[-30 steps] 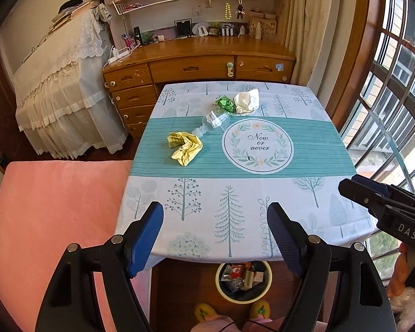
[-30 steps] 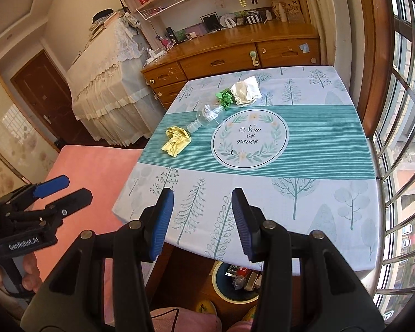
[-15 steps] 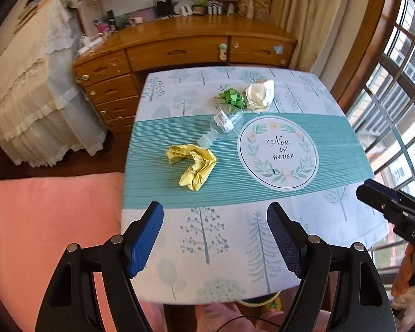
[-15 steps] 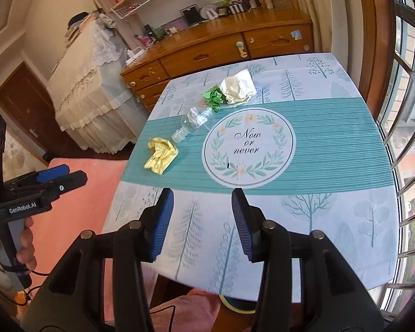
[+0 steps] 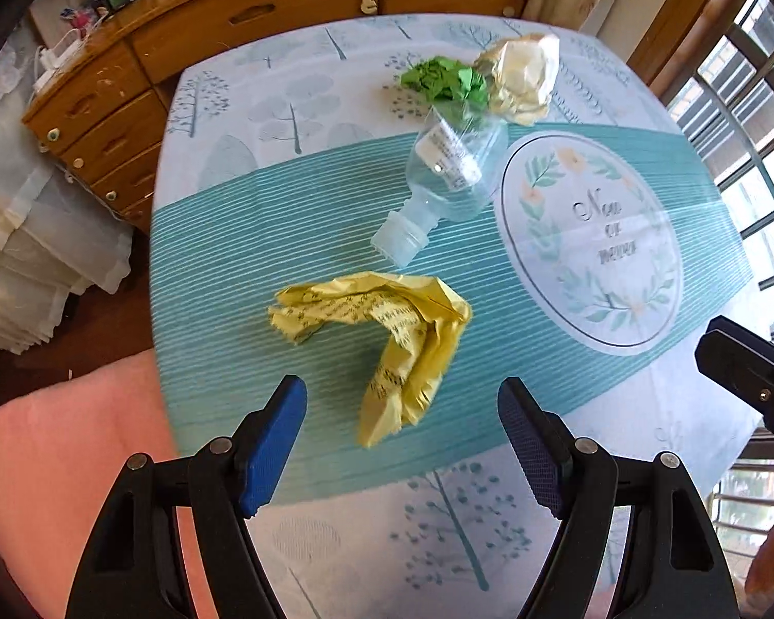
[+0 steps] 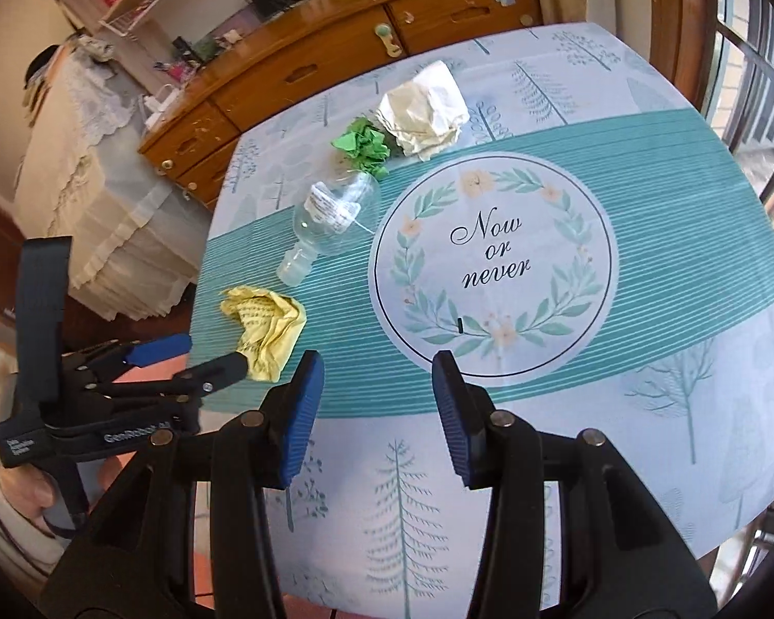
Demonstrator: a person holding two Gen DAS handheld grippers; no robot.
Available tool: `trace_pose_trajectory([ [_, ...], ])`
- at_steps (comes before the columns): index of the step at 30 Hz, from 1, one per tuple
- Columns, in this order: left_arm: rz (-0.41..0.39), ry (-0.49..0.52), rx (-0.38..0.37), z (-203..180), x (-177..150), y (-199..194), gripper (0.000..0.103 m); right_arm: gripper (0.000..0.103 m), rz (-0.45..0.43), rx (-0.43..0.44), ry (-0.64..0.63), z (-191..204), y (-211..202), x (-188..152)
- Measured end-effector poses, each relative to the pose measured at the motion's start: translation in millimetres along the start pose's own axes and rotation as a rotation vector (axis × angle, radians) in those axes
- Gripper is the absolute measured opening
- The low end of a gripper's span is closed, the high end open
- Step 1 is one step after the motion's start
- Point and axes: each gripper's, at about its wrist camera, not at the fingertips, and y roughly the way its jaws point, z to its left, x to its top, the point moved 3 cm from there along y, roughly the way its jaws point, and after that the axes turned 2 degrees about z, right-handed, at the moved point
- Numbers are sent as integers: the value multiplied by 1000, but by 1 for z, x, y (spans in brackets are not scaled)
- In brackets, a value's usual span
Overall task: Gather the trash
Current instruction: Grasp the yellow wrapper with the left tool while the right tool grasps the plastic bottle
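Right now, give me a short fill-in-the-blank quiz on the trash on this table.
1. The left gripper is nearest the ____ paper.
2. The bottle lies on its ____.
3. The green paper touches the ____ paper.
4. Both grippers hold ____.
Missing: yellow; side; white; nothing

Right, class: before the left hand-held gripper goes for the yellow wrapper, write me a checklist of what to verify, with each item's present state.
1. Left hand-held gripper open, empty: ok.
2. Yellow wrapper lined up ahead, between its fingers: ok.
3. Wrapper lies apart from the plastic bottle: ok.
4. Right hand-held gripper empty, off to the side of the wrapper: ok.
5. Pads touching wrapper: not ok.
6. Bin within reach: cannot tell.
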Motion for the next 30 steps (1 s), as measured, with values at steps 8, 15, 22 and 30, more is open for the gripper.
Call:
trace_pose_trajectory([
  [8,33,46,-20,-7,17,35,40,40,11,-25,40,14,36,7],
  [15,-8,29,-63,2,15,27,17,40,24,-13,39,32,57,19],
  [22,-55,-36,-84,42,8,2,17,40,44,24,85,55,88,37],
  [30,-83,-119,-94,83,7,-17,17,53,25,-59,144,78,119,69],
])
